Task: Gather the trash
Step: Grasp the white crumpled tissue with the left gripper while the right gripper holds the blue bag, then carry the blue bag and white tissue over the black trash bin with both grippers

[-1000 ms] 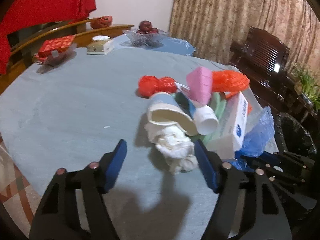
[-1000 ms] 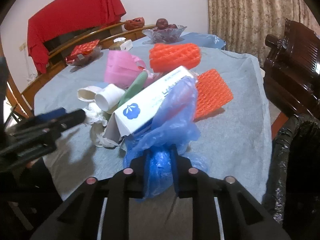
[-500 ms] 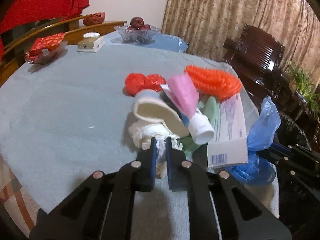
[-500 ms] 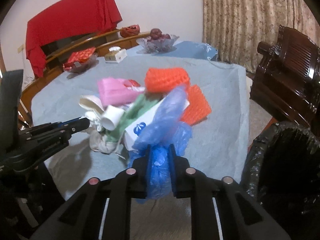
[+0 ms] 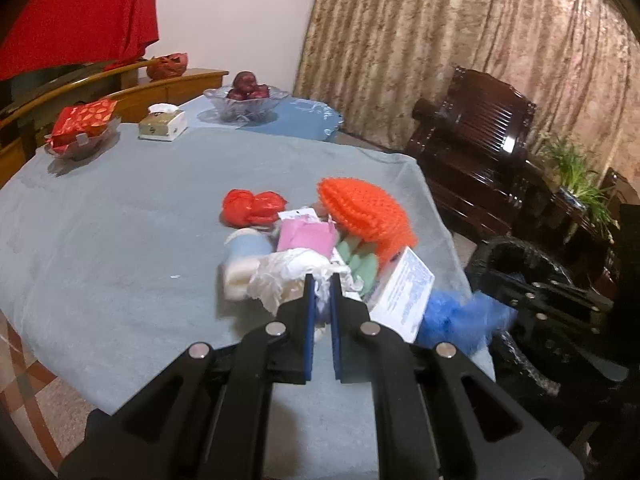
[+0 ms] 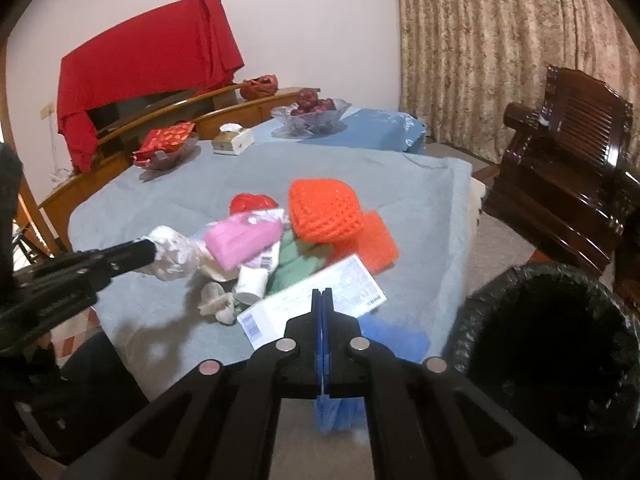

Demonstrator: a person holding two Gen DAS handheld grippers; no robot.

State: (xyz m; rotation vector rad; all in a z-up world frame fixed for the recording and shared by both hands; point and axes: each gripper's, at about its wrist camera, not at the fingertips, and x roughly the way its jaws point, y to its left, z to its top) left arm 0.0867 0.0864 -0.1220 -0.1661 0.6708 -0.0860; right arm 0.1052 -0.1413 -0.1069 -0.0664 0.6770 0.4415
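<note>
a heap of trash sits near the right edge of a grey-blue tabletop (image 5: 100, 240): a white tissue wad (image 5: 288, 272), a pink packet (image 6: 240, 238), an orange foam net (image 5: 364, 212), a green piece (image 6: 298, 266), a white box (image 6: 320, 296), a red bag (image 5: 252, 208) at the heap's 11 o'clock and a blue bag (image 5: 456, 314) at the white box's 4 o'clock in the left wrist view. the left tool (image 5: 321, 292) is clamped on the tissue wad, its jaws nearly together with white paper between them. the right tool (image 6: 321, 304) has just been closing and now pinches the blue bag (image 6: 332, 416), whose film hangs below its blue pads (image 6: 319, 340). a black-lined bin (image 6: 560, 344) stands off the tabletop at the heap's 4 o'clock. toward 12 o'clock, on the far side, stand a glass fruit bowl (image 5: 246, 98), a tissue box (image 5: 162, 124) and a dish with a red packet (image 5: 82, 128). a dark wooden chair (image 6: 568, 160) and a beige curtain (image 5: 440, 40) lie at 2 o'clock.
</note>
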